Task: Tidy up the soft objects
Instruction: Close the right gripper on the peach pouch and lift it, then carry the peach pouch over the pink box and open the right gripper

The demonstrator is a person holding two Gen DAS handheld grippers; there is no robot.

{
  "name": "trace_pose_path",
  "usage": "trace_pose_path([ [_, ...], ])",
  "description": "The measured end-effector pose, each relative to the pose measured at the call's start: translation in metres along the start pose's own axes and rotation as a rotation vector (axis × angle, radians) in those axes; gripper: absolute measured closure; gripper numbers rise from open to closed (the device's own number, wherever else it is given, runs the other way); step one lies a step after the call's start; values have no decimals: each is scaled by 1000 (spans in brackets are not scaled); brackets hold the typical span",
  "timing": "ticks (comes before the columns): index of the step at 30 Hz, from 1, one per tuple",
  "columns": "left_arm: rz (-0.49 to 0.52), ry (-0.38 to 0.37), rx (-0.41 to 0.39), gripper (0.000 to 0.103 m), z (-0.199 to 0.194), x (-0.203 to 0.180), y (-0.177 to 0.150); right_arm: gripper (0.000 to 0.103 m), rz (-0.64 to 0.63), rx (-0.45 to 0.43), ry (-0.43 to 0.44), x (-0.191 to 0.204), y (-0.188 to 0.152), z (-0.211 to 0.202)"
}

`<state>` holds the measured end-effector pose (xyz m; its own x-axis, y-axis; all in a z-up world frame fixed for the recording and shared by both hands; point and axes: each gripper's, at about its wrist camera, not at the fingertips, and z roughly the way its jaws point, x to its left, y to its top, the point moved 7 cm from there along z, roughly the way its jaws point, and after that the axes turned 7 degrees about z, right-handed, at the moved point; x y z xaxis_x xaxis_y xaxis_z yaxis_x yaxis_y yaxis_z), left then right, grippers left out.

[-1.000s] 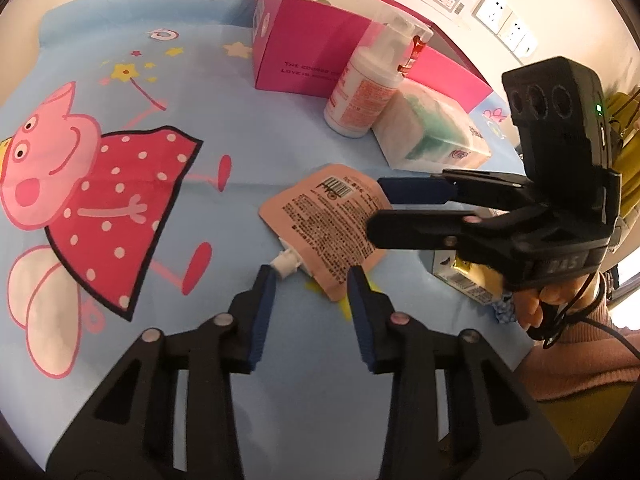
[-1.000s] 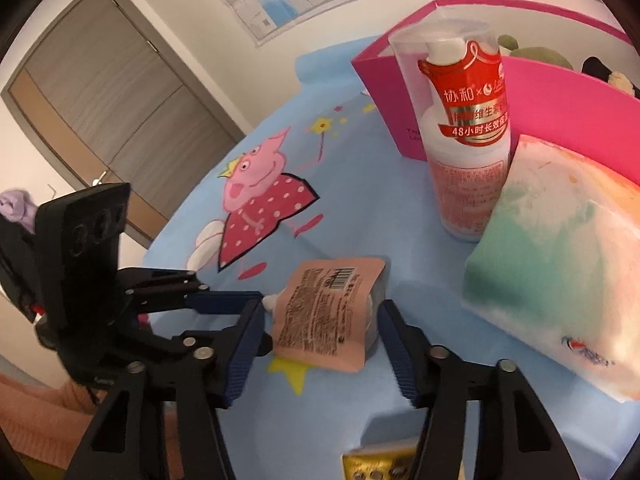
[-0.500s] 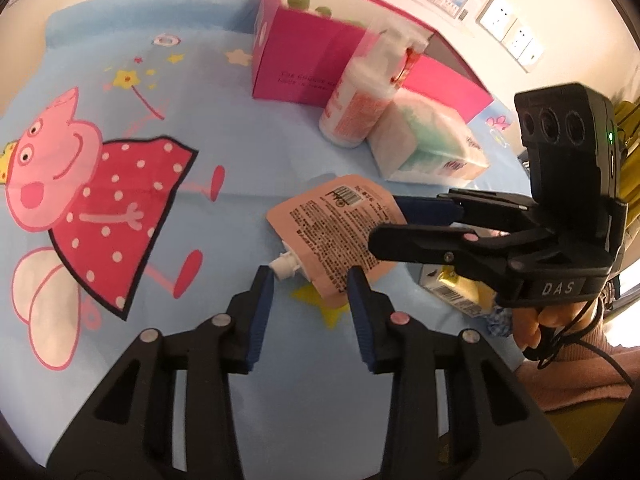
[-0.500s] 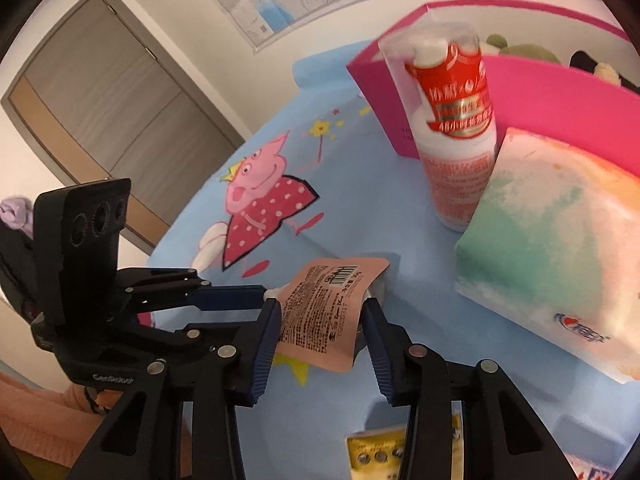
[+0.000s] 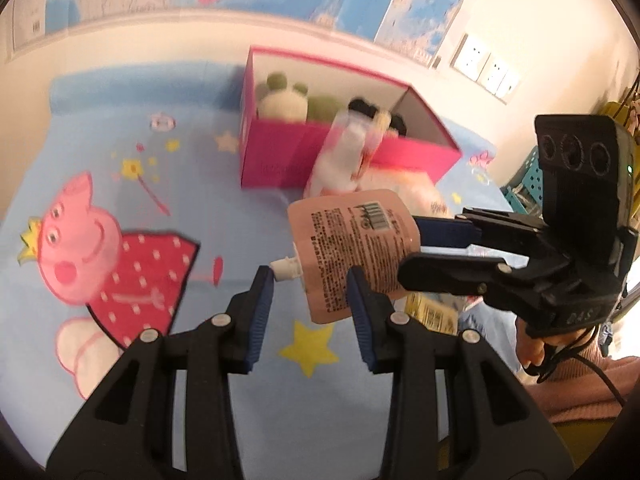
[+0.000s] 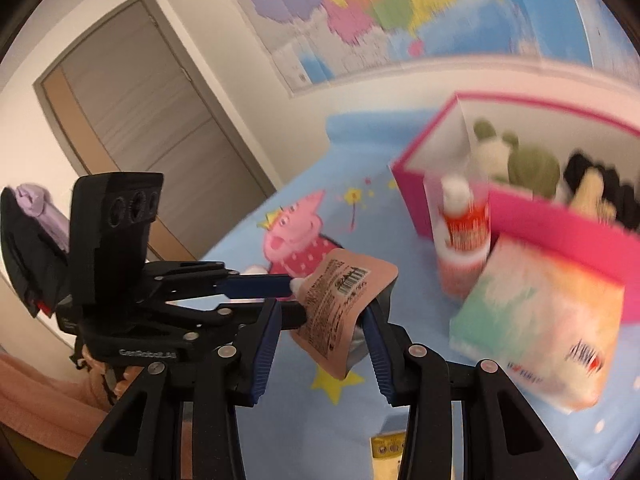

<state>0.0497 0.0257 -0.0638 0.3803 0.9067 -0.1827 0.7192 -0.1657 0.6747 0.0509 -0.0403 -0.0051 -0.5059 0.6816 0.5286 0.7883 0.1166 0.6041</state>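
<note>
the pouch [image 5: 352,248], a pink spouted pack with small print and a barcode, hangs above the blue sheet [image 5: 200,380] at the centre of the left wrist view, tilted, its white spout [image 5: 285,270] pointing lower left. the right gripper [image 6: 320,320] has closed in on it and holds it: in the right wrist view its blue pads [image 6: 372,328] press the pouch's two sides at frame centre, and the pouch bends between them. in the left wrist view the same gripper reaches in from the right edge, one finger behind the pouch and one in front.

the left gripper [image 5: 310,284] sits at lower centre of its own view, jaws drawn close together. the spout lies just by its left pad [image 5: 262,292] and the pouch's lower corner by the right pad; whether either pad presses the pouch i cannot tell. in the right wrist view the left gripper comes in from the left, its blue finger tip at the spout.

a pink box [image 5: 340,152] stands at upper centre of the left wrist view with plush toys [image 5: 282,100] inside. a blurred pump bottle [image 6: 460,236] stands in front of the box, and a pastel pack [image 6: 536,328] lies beside it at the right of the right wrist view. a pig print [image 5: 100,248] covers the sheet at left. a map [image 6: 380,8] hangs on the wall, a door [image 6: 152,112] at upper left.
</note>
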Motion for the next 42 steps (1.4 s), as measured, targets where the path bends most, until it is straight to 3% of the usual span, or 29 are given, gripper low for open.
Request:
trace_pose_path([
  [10, 44, 37, -111, 63, -20, -3, 55, 60, -68, -134, -3, 14, 47, -30],
  [19, 87, 61, -148, 63, -12, -5, 107, 60, -48, -210, -6, -9, 90, -42],
  [27, 77, 66, -98, 63, 25, 4, 136, 60, 11, -206, -33, -46, 116, -28],
  [40, 19, 75, 41, 63, 98, 26, 143, 59, 138, -121, -88, -110, 121, 21],
  [42, 2, 100, 41, 63, 100, 30, 143, 54, 171, -107, -121, -121, 120, 28],
])
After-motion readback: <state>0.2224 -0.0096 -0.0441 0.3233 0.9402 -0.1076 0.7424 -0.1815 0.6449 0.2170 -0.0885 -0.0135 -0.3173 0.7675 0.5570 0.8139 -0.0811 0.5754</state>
